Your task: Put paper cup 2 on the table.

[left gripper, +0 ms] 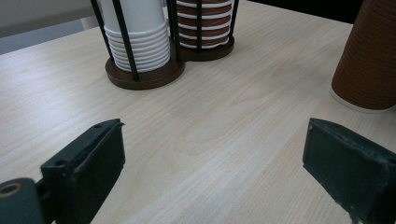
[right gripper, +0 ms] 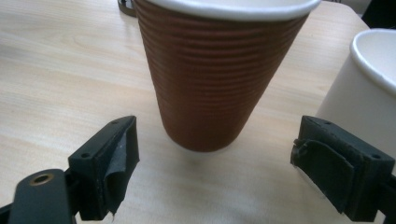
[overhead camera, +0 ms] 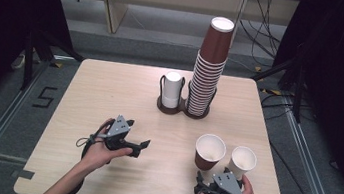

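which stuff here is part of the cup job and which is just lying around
Likely in the job:
brown cup
white cup
brown stack
white stack
holder
right gripper, open
left gripper, open

Just lying about:
cables
floor tape

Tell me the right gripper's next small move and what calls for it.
Probably ease the right gripper forward until its jaws flank the loose brown cup, then close. The jaws stand open and wide, the cup sits upright on the table just ahead and between them, not yet within reach, and the white cup beside it stands close.
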